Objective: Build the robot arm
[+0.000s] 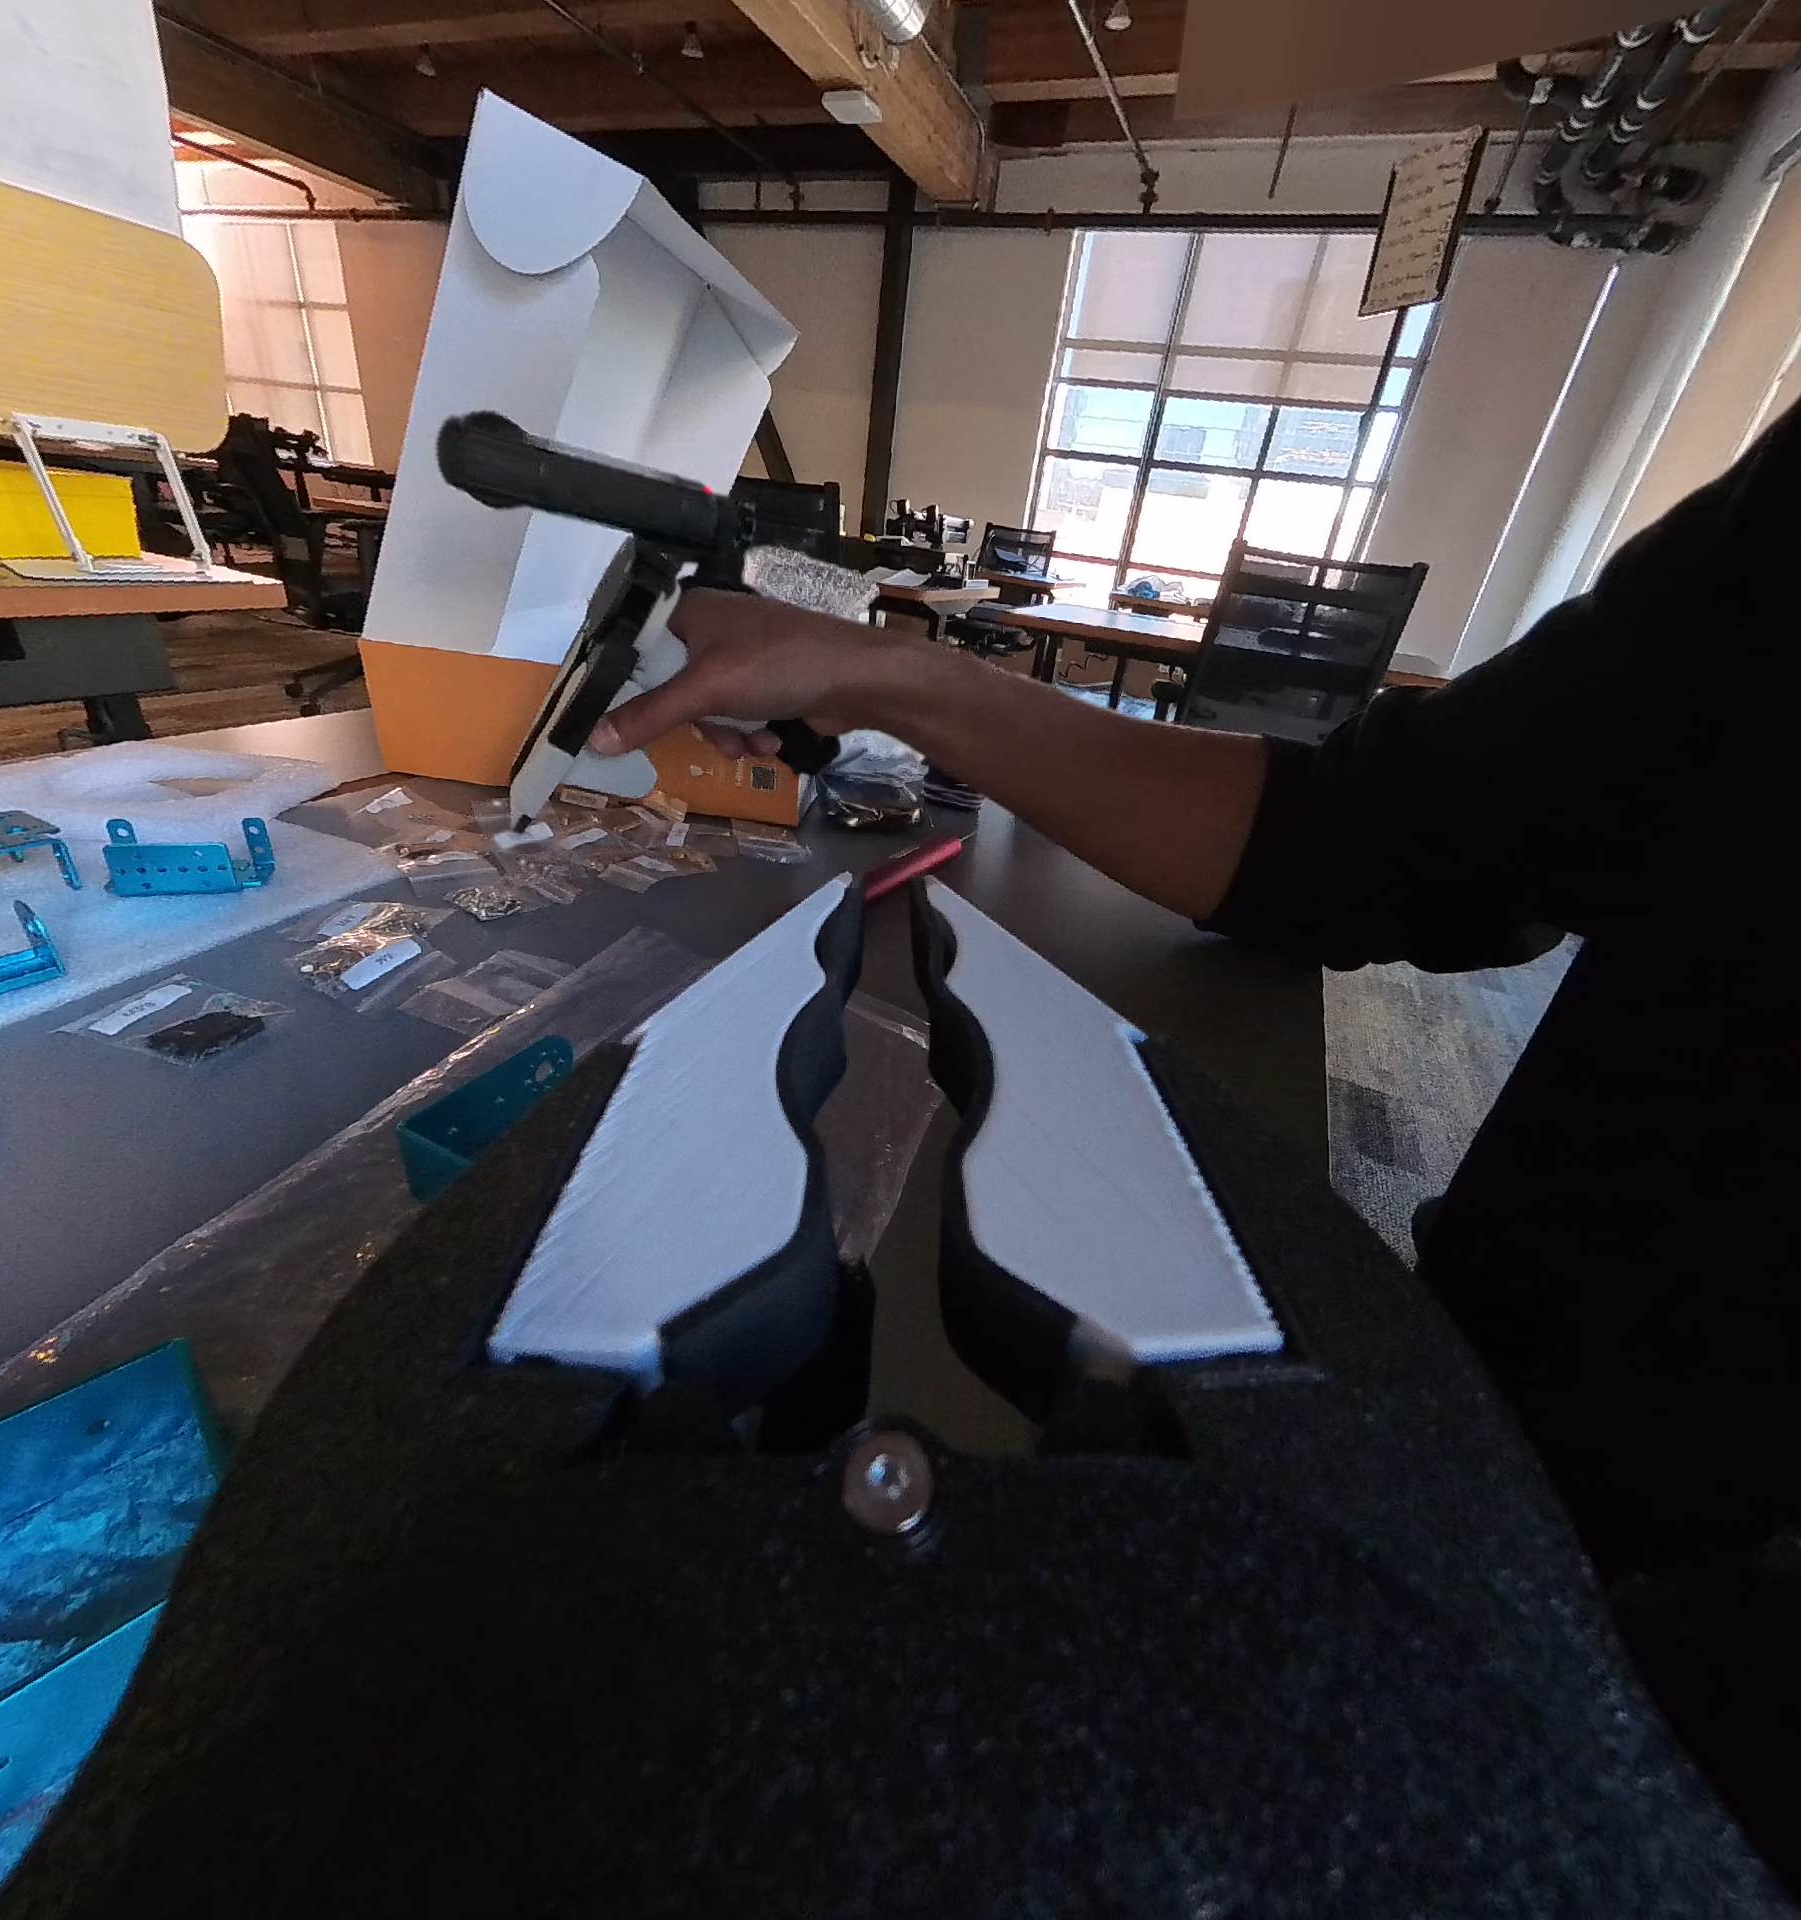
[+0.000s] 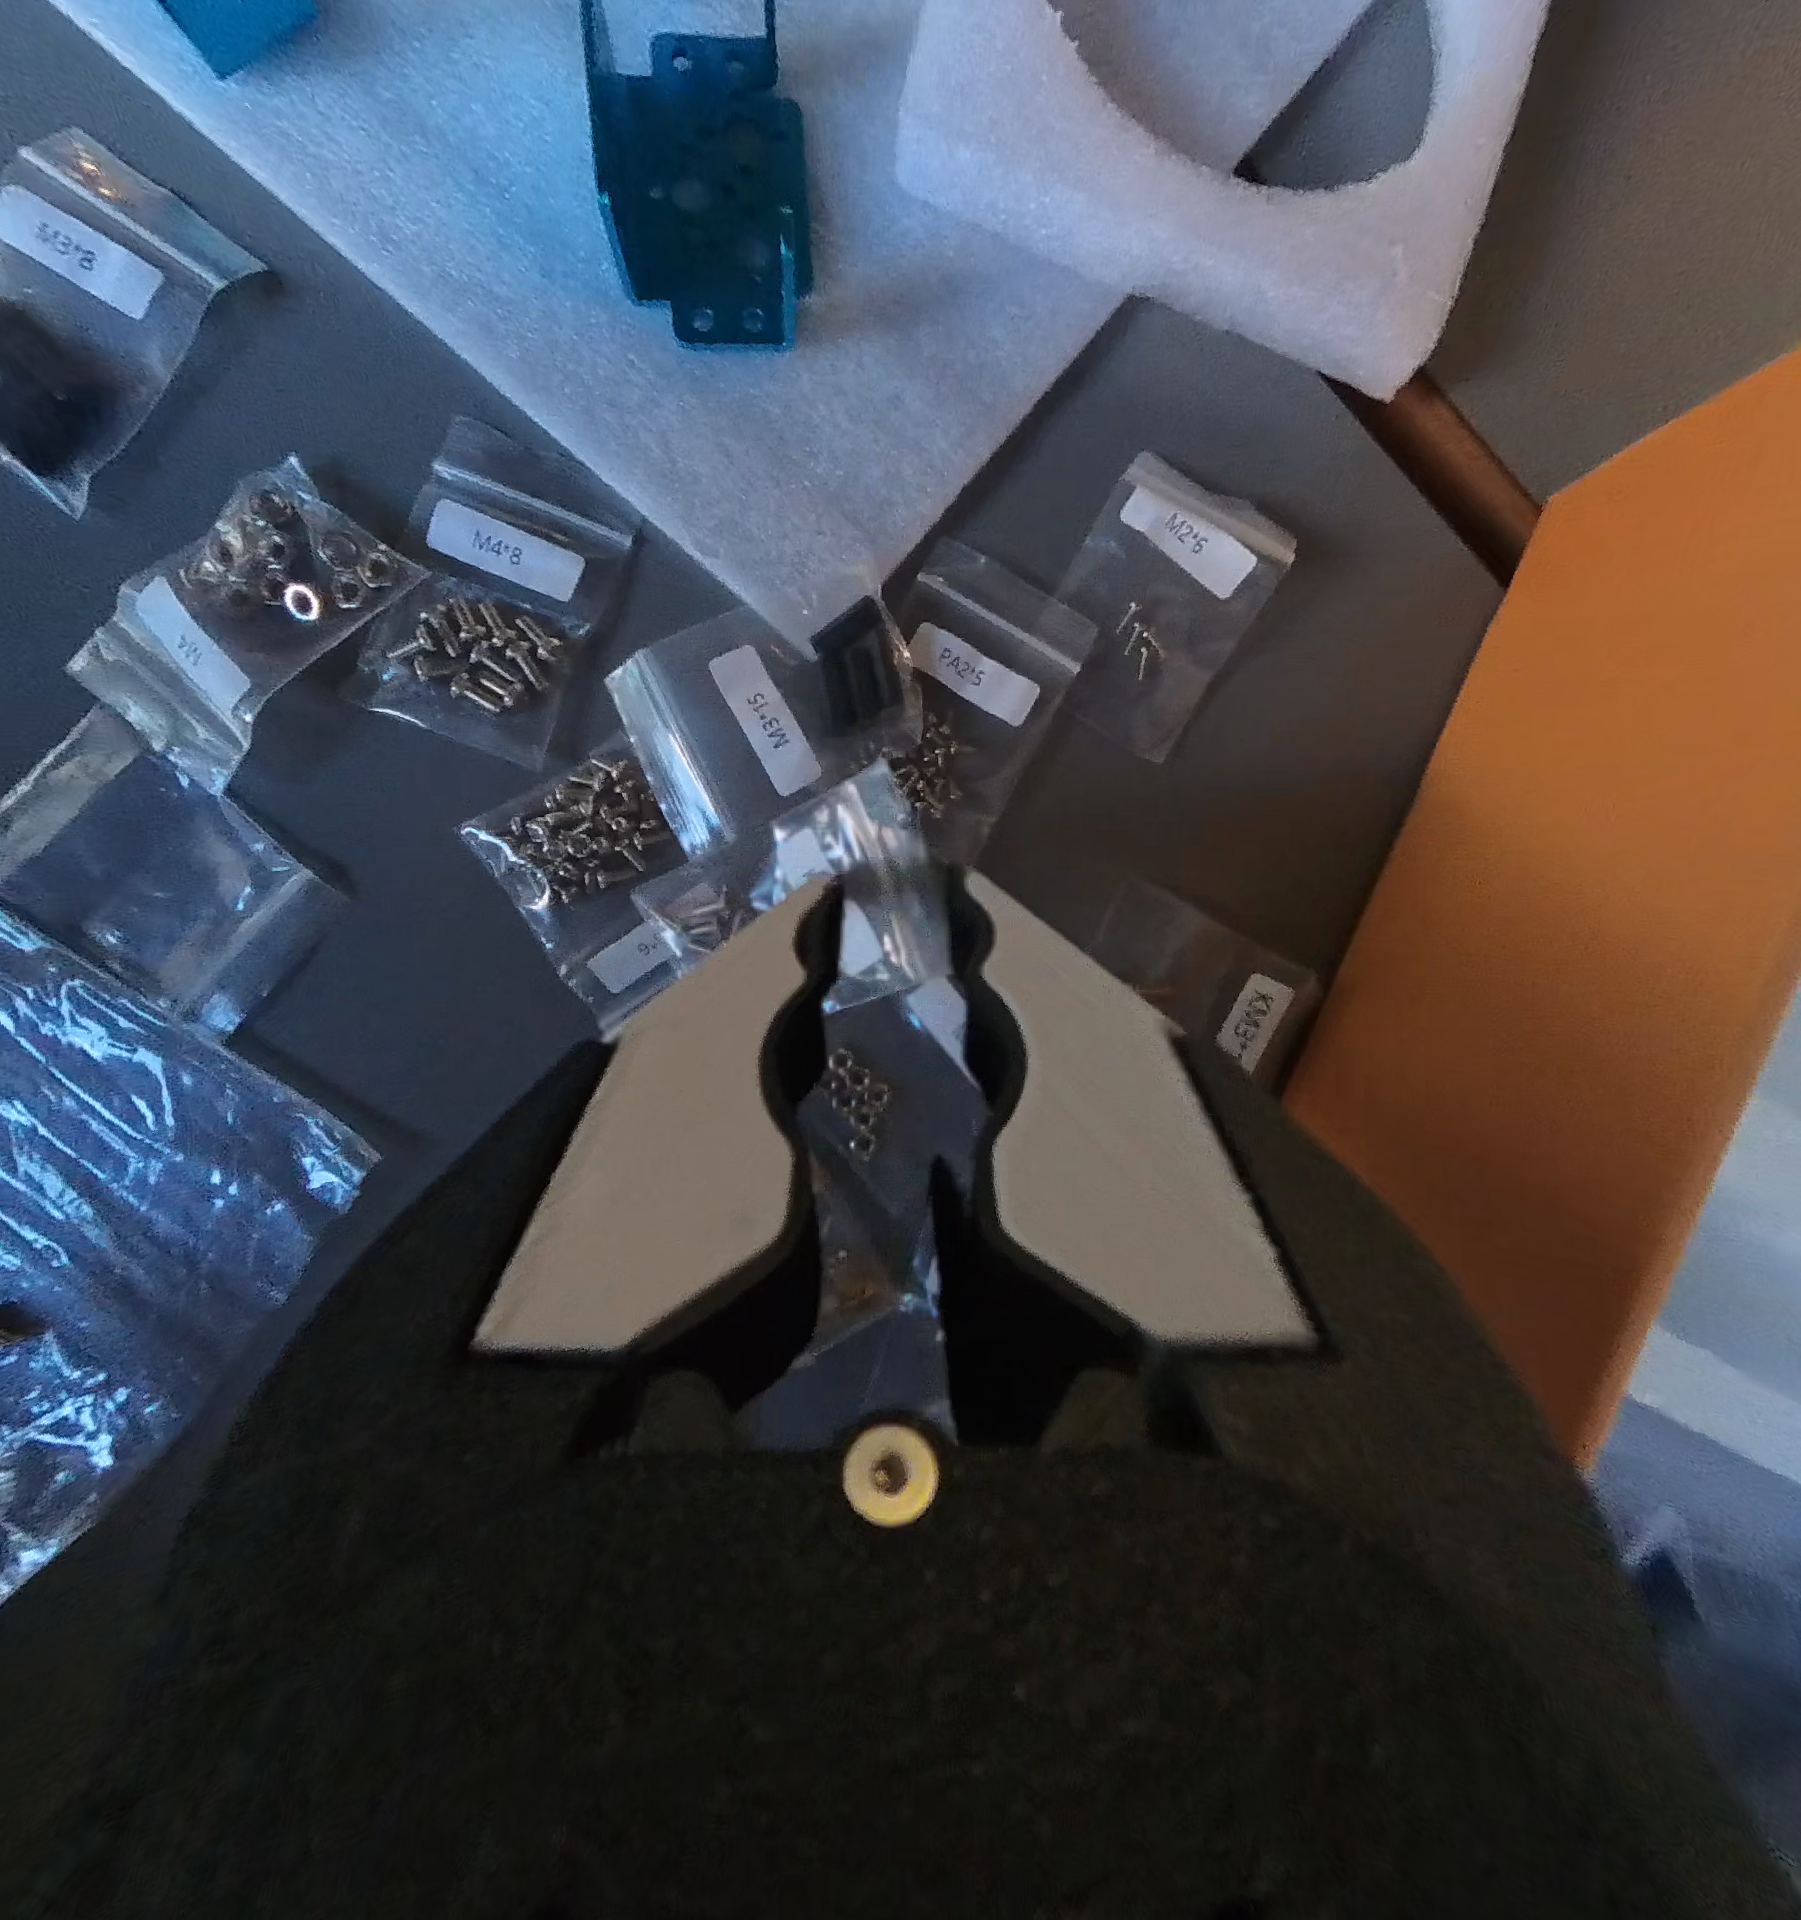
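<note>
My right gripper (image 2: 891, 888) is shut on a small clear plastic bag (image 2: 880, 1049) holding tiny metal parts; the bag runs down between its fingers. Several similar labelled bags of screws and nuts (image 2: 480, 649) lie on the dark table (image 2: 376, 790) under it. In the left wrist view, a hand holds the right gripper (image 1: 522, 826) tip-down over these bags (image 1: 584, 847). My left gripper (image 1: 885, 891) is open with a narrow gap and holds nothing. It hovers over the table's near side (image 1: 1083, 894), with a red pen-like tool (image 1: 911, 862) just beyond its tips.
An orange and white box (image 1: 480, 717) stands open behind the bags, and it also shows in the right wrist view (image 2: 1602, 831). Blue metal brackets (image 1: 189, 862) lie on white foam (image 1: 200, 774) at the left. A large plastic bag (image 2: 96, 1195) lies nearby. A sleeved arm (image 1: 1498, 779) crosses the right. There is about 35 cm between the tips of the two grippers.
</note>
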`<state>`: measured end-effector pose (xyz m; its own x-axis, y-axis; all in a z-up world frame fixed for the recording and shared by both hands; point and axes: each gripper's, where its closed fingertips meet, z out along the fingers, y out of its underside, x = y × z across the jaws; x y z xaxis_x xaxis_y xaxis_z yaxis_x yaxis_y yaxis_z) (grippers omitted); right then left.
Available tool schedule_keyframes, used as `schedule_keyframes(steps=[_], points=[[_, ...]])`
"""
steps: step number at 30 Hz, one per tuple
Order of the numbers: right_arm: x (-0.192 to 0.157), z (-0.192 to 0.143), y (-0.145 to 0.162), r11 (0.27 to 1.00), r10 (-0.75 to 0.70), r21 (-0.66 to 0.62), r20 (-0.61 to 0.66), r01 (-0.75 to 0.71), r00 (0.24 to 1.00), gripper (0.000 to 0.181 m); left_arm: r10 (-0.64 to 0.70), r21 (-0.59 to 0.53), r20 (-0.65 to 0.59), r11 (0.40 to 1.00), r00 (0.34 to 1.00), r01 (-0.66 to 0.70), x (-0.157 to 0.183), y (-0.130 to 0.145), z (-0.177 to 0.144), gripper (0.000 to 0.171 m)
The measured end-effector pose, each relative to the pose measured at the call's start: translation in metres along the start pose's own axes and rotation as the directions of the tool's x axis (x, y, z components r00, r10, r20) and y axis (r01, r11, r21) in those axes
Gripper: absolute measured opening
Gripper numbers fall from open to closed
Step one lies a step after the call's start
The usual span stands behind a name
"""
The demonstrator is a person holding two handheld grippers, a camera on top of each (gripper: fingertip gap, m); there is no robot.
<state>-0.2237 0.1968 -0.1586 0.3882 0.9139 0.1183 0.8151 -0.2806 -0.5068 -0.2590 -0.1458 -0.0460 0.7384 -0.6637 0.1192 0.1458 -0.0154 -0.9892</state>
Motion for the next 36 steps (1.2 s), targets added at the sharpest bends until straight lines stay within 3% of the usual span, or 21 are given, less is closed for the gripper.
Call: schedule_keyframes(steps=[2,7,11,14,17,22,25,27,31,36], points=[[-0.004,-0.012,-0.005,1.000,0.018,0.009,0.014,-0.018,1.000,0.037,-0.001,0.004,0.005,1.000,1.000,0.001,-0.001,-0.001,0.000,0.007],[-0.005,-0.101,-0.031,0.965,0.009,0.263,0.033,-0.017,0.999,0.043,-0.036,0.011,0.055,0.999,0.998,0.035,-0.014,-0.002,-0.004,0.008],[0.009,-0.139,-0.008,0.896,0.017,0.443,0.016,-0.023,1.000,0.043,-0.061,-0.044,0.213,0.996,0.975,0.072,-0.041,-0.004,-0.018,0.011],[0.025,-0.140,0.025,0.853,0.040,0.522,-0.064,0.000,0.997,0.039,-0.044,-0.092,0.360,0.992,0.932,0.082,-0.064,-0.015,-0.042,0.017],[0.020,-0.145,0.045,0.808,0.069,0.589,-0.072,-0.013,0.995,0.039,0.016,-0.169,0.570,0.981,0.822,0.098,-0.097,-0.020,-0.082,0.020],[-0.020,-0.141,0.095,0.856,0.169,0.494,0.015,-0.154,0.985,0.043,-0.046,-0.148,0.755,0.960,0.655,0.238,-0.118,-0.020,-0.149,0.022],[-0.042,-0.131,0.133,0.884,0.208,0.428,0.007,-0.191,0.978,0.041,-0.043,-0.140,0.859,0.939,0.511,0.314,-0.125,-0.011,-0.194,0.022],[-0.054,-0.131,0.141,0.872,0.238,0.428,0.054,-0.238,0.970,0.041,-0.024,-0.134,0.901,0.935,0.432,0.330,-0.127,-0.008,-0.215,0.022],[-0.050,-0.133,0.139,0.844,0.247,0.481,0.045,-0.238,0.968,0.041,-0.044,-0.117,0.908,0.928,0.416,0.354,-0.125,-0.009,-0.222,0.022],[-0.046,-0.131,0.125,0.804,0.223,0.557,0.038,-0.206,0.974,0.038,0.051,-0.195,0.910,0.928,0.411,0.316,-0.125,-0.017,-0.226,0.021]])
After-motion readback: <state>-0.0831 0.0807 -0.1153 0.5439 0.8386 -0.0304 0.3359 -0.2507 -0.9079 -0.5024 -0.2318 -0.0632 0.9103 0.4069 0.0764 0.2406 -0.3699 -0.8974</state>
